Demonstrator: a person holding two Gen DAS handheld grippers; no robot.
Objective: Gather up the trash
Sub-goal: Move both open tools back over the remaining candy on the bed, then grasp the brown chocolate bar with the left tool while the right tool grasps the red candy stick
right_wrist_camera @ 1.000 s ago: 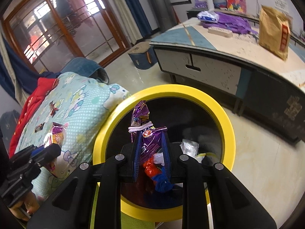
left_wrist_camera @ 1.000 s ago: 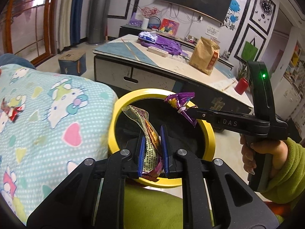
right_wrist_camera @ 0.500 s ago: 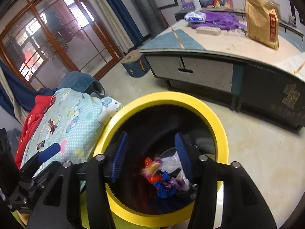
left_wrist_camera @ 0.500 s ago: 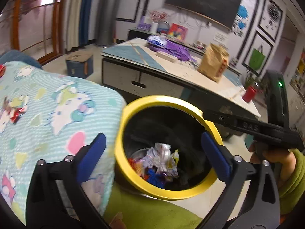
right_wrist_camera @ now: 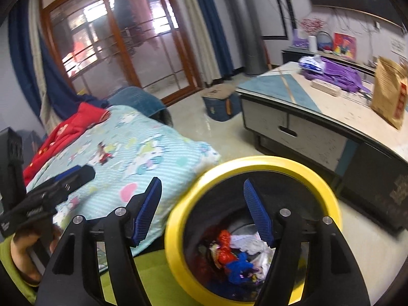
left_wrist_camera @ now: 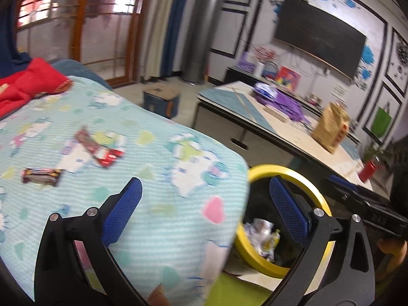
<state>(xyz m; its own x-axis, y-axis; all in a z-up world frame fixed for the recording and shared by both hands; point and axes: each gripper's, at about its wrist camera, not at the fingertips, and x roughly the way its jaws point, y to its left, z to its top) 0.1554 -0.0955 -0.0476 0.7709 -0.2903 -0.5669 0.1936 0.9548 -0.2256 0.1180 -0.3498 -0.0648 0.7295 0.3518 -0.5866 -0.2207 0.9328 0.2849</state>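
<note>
Both wrappers, gripped a second ago, now lie among the trash (right_wrist_camera: pixel 237 257) in the yellow-rimmed bin (right_wrist_camera: pixel 178 232). Left gripper (left_wrist_camera: pixel 204 209) stands fully spread and empty above the quilt (left_wrist_camera: pixel 158 168); right gripper (right_wrist_camera: pixel 204 204) is opening, nothing between its pads. Two wrappers (left_wrist_camera: pixel 99 148) remain on the quilt.

Round yellow-rimmed black bin (right_wrist_camera: pixel 255 168) stood on floor just right of cartoon-print turquoise quilt (left_wrist_camera: pixel 158 158). Crumpled wrappers (right_wrist_camera: pixel 237 255) lay inside bin. Red-and-white snack wrapper (left_wrist_camera: pixel 100 149) and dark candy-bar wrapper (left_wrist_camera: pixel 40 176) lay on quilt, apart. Red garment (left_wrist_camera: pixel 28 84) lay behind quilt. Low white-topped cabinet table (right_wrist_camera: pixel 318 117) stood beyond bin; brown paper bag (left_wrist_camera: pixel 331 125) upright on it.
</note>
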